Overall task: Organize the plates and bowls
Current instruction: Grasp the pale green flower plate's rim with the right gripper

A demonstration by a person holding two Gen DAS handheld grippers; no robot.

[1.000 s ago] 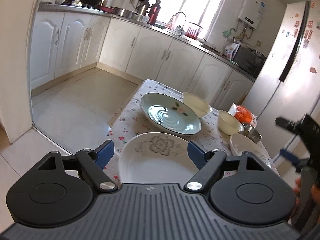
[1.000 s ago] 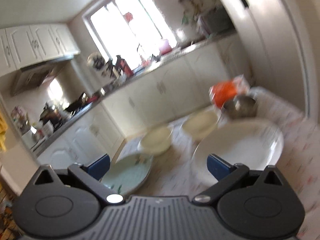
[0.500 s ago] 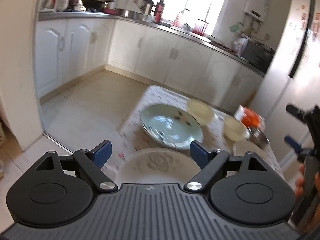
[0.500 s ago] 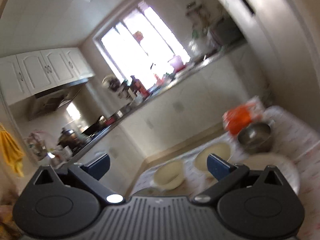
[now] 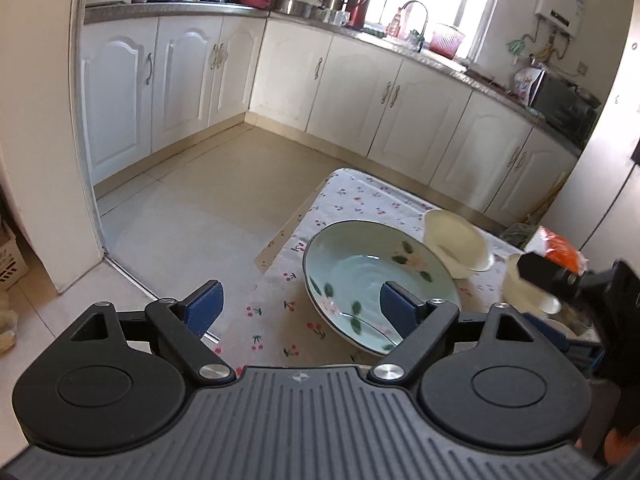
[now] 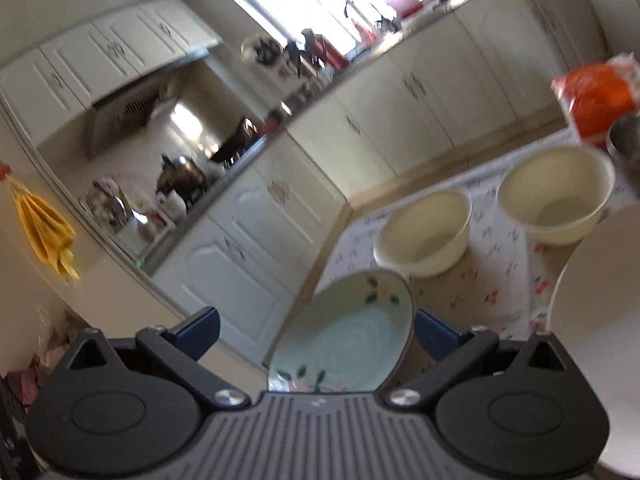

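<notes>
Both tongs stand apart, gripping nothing. Green plate point(image 5: 372, 284) lies ahead of the left gripper point(image 5: 300, 310), overlapping its right finger in view. Risk: right gripper point(image 6: 316, 334) sweeping close could knock the cream bowls point(image 6: 424, 232) beyond it.

Two cream bowls point(image 6: 423, 232) point(image 6: 556, 194). One green floral plate point(image 5: 376, 282), one white plate point(image 6: 600, 320). One steel bowl point(image 6: 626, 142), one orange packet point(image 6: 596, 96).

Two bowls point(image 6: 424, 232) apparently sit behind the plate point(image 5: 376, 284) on the table point(image 5: 360, 196).
</notes>
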